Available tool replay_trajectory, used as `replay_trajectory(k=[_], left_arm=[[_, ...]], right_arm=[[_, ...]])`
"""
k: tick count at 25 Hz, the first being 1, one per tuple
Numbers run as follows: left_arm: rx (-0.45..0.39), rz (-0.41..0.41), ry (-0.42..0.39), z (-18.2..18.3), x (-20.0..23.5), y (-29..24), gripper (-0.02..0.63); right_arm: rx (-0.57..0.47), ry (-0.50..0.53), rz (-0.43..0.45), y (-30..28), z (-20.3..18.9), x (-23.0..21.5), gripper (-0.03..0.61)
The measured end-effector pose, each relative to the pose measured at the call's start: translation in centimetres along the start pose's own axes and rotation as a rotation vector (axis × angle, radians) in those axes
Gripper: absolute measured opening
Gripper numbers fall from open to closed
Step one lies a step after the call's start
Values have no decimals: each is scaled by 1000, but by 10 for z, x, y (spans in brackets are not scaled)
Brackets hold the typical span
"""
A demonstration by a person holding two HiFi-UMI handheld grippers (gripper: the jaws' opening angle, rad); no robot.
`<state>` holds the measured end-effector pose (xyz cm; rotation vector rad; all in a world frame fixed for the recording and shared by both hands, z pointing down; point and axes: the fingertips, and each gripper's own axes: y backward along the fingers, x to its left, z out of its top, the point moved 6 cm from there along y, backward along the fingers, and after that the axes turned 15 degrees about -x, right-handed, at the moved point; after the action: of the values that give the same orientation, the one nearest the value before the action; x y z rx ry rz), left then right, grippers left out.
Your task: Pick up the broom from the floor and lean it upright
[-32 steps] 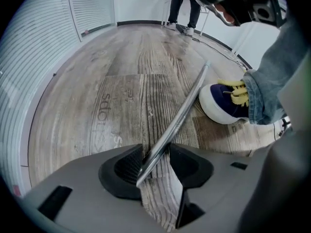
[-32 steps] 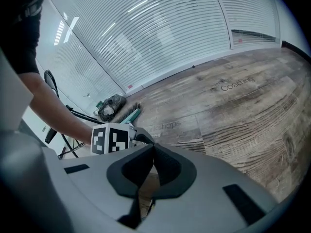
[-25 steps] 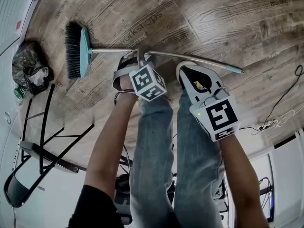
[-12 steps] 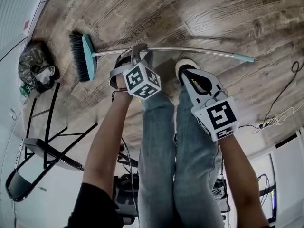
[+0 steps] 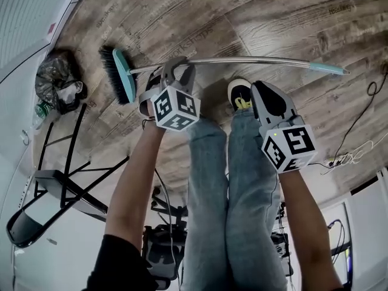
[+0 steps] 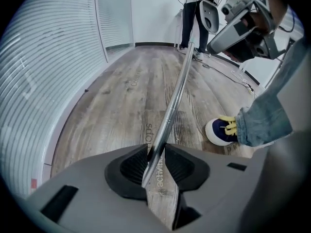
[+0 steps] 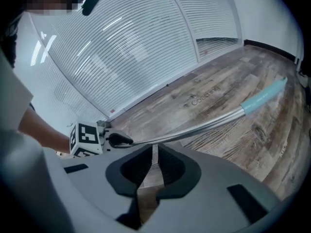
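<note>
The broom has a teal head with dark bristles (image 5: 121,74), a long silver handle (image 5: 254,60) and a teal end grip (image 5: 330,69). It hangs above the wood floor, roughly level. My left gripper (image 5: 176,65) grips the handle close to the head. In the left gripper view the handle (image 6: 174,98) runs out from between the pads of that gripper (image 6: 155,157), whose jaws are closing on it. My right gripper (image 5: 262,90) is shut and empty, held beside the handle's middle. In the right gripper view the handle (image 7: 204,125) passes just beyond its tips (image 7: 154,154).
A black bin bag (image 5: 57,80) lies at the left by a slatted wall (image 6: 43,57). A black folding chair (image 5: 54,187) stands at the lower left. Cables (image 5: 357,150) trail at the right. The person's shoe (image 5: 240,94) is under the handle. Another person stands at the far end (image 6: 192,13).
The broom has come up off the floor with the left gripper; its head has shifted right and its end grip has swung further right. Both grippers have risen.
</note>
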<state>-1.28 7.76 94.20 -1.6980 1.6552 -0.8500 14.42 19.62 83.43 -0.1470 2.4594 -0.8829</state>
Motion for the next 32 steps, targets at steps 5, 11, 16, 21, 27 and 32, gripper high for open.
replay_trajectory(k=[5,11,16,21,27,32], left_arm=[[-38,18,40,6,10,24,123],[-84,44,87,8,16,47,123],[-105,81,136,9,20,68,120],[-125,108,136,17,25,91,113],[-143,183,241,29,46,140,110],[-214,247,280,62,63,200,113]], right_arm=[[-74,-90,-49,-1,19,-4,156],[-234,-251,-36,-8,47,-1,156],[-315,-290,-30,-6,66,13,156],[-337,-239,49,-14,100,38,135],[-332,-202,206,-13,154,104,96],[-308,-111,311,-9,205,163,84]])
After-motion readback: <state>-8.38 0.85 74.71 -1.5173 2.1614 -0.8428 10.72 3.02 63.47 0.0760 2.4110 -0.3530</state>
